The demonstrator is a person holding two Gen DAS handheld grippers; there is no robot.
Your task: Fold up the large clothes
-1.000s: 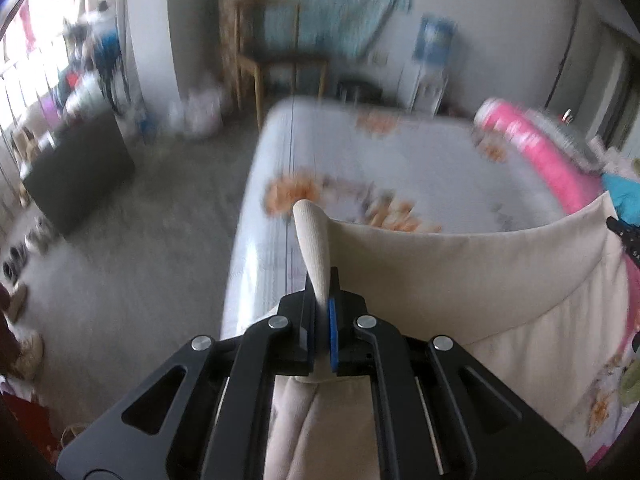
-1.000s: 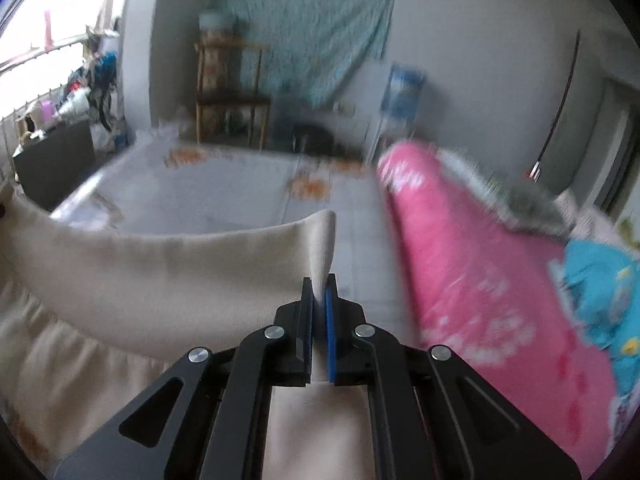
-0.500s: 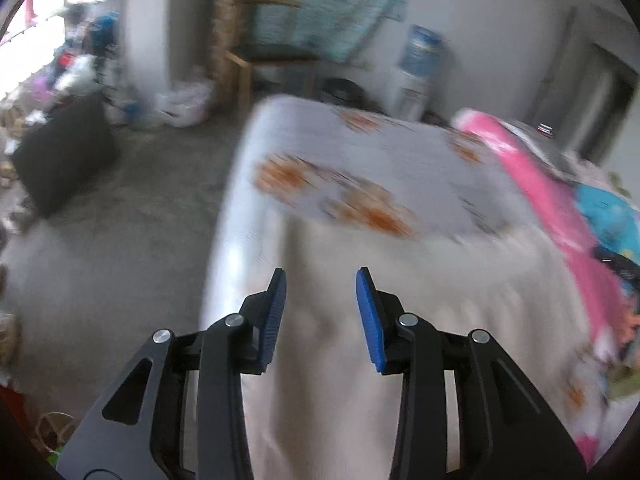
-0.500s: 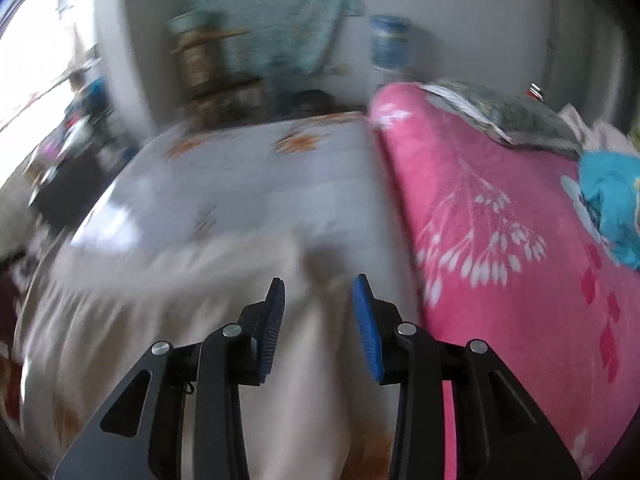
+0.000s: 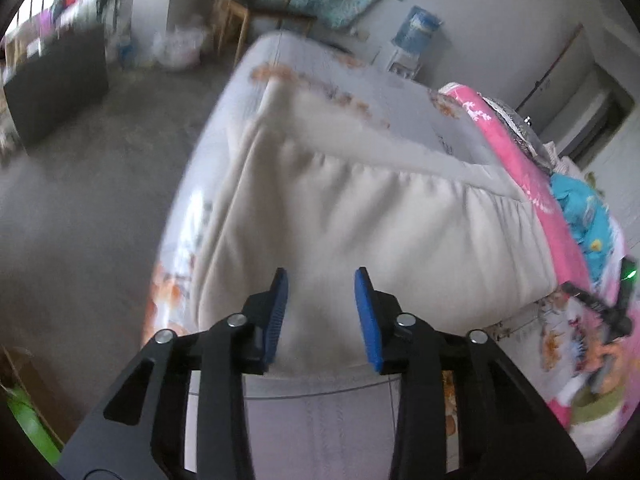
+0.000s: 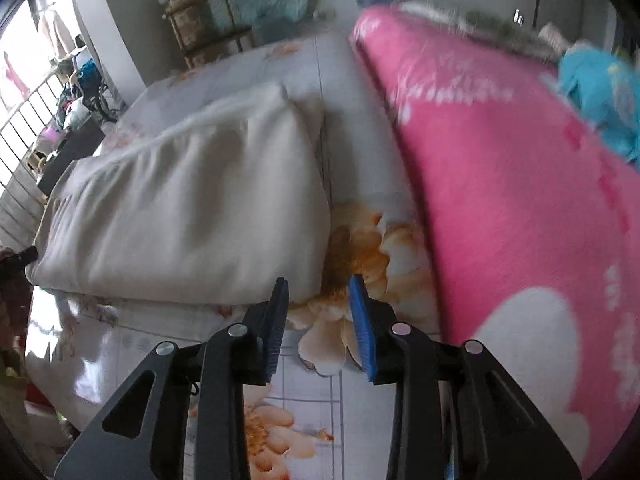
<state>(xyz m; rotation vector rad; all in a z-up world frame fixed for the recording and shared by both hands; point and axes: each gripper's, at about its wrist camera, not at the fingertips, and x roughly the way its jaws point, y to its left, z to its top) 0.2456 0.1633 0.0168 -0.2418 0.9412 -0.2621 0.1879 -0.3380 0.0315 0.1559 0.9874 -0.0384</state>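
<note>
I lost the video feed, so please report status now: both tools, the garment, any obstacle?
Left tool open, right tool open. Cream garment lies folded on bed. Pink blanket close at its right.

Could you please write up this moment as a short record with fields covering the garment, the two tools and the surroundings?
garment: cream garment, folded over, lying on the floral bed sheet
left tool: left tool open, above the garment's near edge, holding nothing
right tool: right tool open, empty, beside the garment's right corner
beside garment: pink blanket to its right
far end: water dispenser, wooden chair
</note>
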